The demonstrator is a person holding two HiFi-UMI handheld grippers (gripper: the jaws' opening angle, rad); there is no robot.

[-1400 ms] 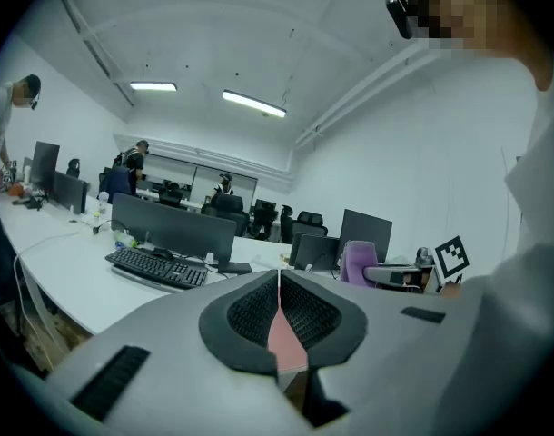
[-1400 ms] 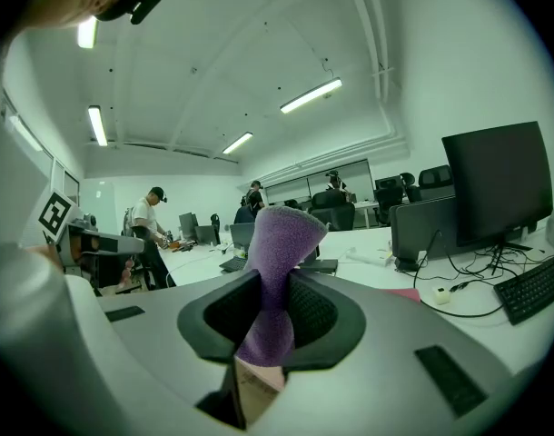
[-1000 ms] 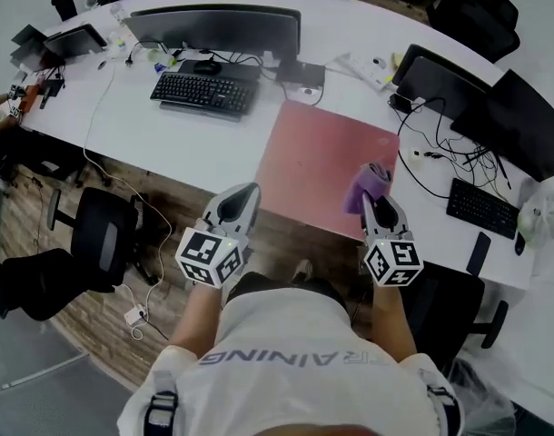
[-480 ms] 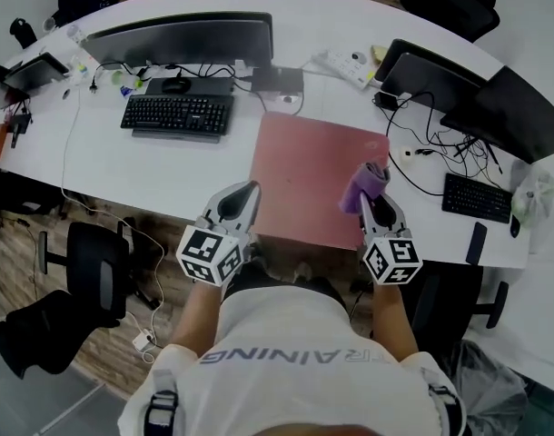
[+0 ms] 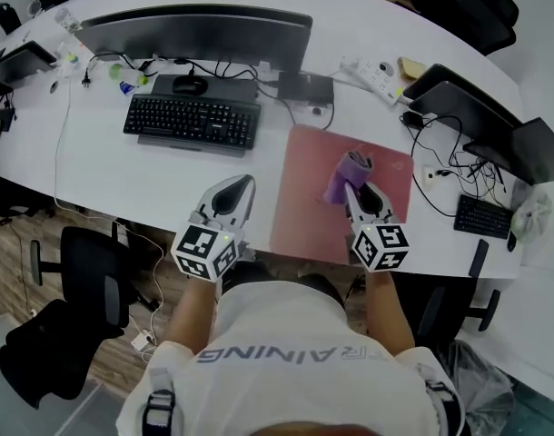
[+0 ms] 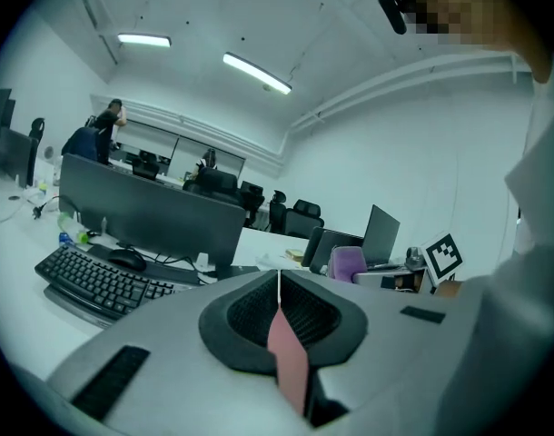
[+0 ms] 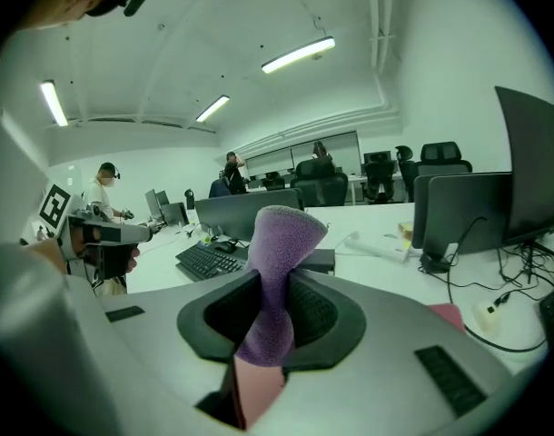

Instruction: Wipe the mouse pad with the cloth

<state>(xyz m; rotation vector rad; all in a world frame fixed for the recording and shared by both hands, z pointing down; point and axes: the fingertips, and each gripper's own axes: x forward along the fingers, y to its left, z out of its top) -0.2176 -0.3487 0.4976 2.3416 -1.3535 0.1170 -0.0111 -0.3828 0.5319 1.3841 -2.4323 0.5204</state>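
Right gripper (image 5: 353, 189) is pinching the cloth (image 5: 344, 174), moving in — mouse pad (image 5: 300, 198) now lying beneath its fingers, wiping starting; left gripper (image 5: 233, 194) fingers pressing together.

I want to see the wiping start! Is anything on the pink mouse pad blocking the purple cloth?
No, nothing visible is in the way. The right gripper pinches the fuzzy purple cloth in its jaws right over the flat pink rectangular mouse pad, and the pad's surface looks bare. The black cables lie off its right edge.
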